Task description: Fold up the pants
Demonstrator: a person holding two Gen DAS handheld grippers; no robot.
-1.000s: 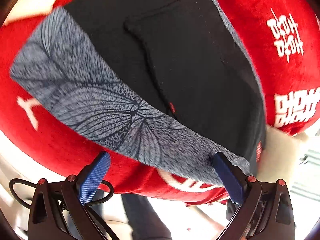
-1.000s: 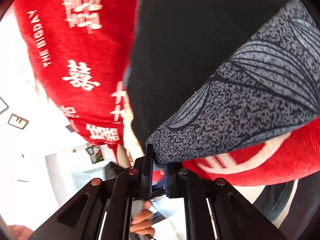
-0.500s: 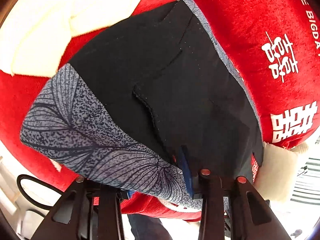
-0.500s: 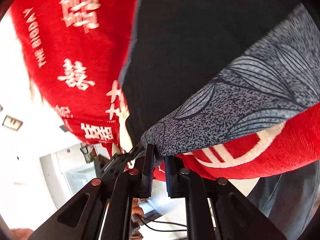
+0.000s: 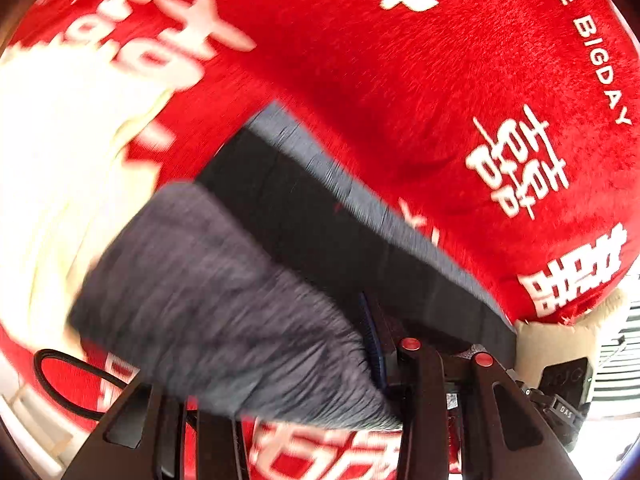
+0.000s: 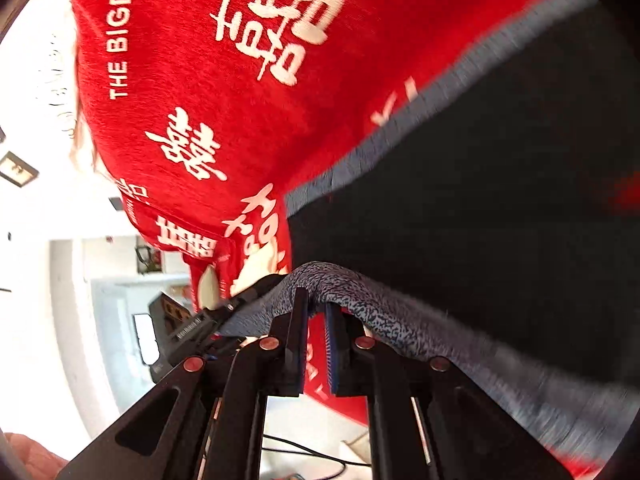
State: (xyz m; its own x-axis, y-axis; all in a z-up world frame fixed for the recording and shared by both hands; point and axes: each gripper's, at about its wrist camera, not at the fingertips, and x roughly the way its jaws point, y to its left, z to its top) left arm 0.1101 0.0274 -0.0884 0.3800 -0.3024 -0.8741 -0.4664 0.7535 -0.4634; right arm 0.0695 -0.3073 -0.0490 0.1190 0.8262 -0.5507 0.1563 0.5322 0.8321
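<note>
Left gripper [image 5: 320,364] clamped on one pants [image 5: 224,300] hem at lower centre, right gripper [image 6: 316,328] pinching that hem, only right view showing room [image 6: 120,300] at lower left, one red blanket [image 5: 400,80].

A red plush blanket [image 6: 248,120] printed with white characters and the words "THE BIGDAY" fills most of both views. Past its edge, the right wrist view shows a bright white wall [image 6: 36,280] and pale furniture [image 6: 120,300], overexposed by strong light.

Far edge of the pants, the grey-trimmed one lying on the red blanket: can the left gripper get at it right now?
Probably not yet. The left gripper is shut on the patterned hem, which drapes over its fingers. The far edge lies uncovered on the red blanket, but the hem must be released first.
</note>
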